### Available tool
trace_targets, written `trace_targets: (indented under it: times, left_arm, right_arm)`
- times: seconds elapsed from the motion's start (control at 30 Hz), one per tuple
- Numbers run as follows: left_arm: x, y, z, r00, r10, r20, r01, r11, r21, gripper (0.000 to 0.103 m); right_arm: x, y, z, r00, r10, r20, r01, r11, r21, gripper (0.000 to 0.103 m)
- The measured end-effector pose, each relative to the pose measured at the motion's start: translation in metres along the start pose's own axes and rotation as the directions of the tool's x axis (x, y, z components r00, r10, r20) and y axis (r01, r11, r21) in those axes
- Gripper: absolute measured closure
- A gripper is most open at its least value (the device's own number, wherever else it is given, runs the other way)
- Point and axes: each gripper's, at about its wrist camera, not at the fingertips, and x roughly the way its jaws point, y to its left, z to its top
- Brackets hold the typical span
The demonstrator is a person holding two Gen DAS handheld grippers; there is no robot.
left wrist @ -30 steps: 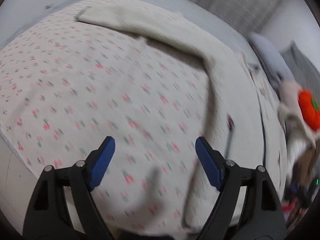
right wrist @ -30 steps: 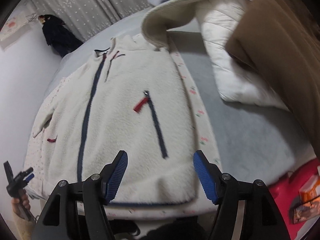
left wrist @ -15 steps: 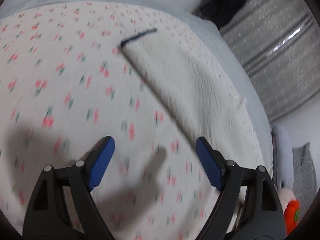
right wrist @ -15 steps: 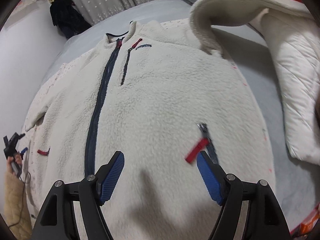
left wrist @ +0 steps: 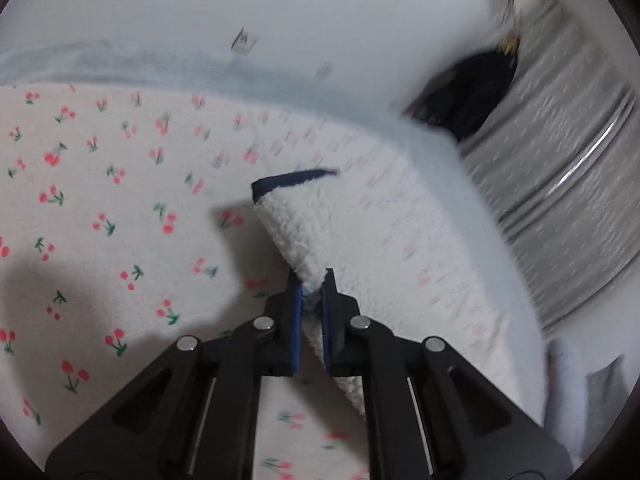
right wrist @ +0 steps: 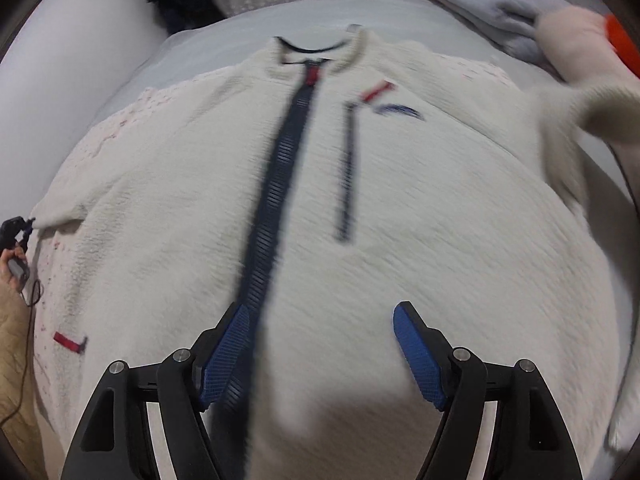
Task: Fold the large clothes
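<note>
While the fleece jacket [right wrist: 400, 208] lies zipped and flat ahead of your right gripper [right wrist: 320, 356], on the cherry-print sheet [left wrist: 100, 208], hold those jaws open above its lower front. Your left gripper [left wrist: 311, 300] has just closed, pinching the sleeve cuff [left wrist: 296, 220], presumably to fold it inward. No containers are visible.

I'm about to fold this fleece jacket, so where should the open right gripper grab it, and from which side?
Probably the far sleeve, mirroring the left gripper pinching the other cuff. Right gripper: come from above at the outer edge, where a free edge of the fleece jacket sits.
</note>
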Motion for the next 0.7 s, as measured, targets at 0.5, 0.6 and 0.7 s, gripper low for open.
trace_targets:
  times: [0.5,0.6,0.7]
  left_arm:
    - [-0.078,-0.077,0.016,0.957,-0.231,0.178,0.217,0.971,0.098,0.093]
    - [-0.123,-0.12,0.02,0.913,-0.343,0.221,0.309,0.935,0.175,0.093]
    - [-0.166,-0.17,0.01,0.855,-0.467,0.225,0.413,0.876,0.248,0.093]
  right_arm:
    - [0.105,0.204,0.091,0.931,0.365,0.014,-0.355,0.913,-0.198,0.077]
    - [0.135,0.229,0.092,0.945,0.326,-0.028,-0.325,0.922,-0.213,0.08]
    - [0.149,0.236,0.1,0.949,0.31,-0.058,-0.316,0.935,-0.164,0.08]
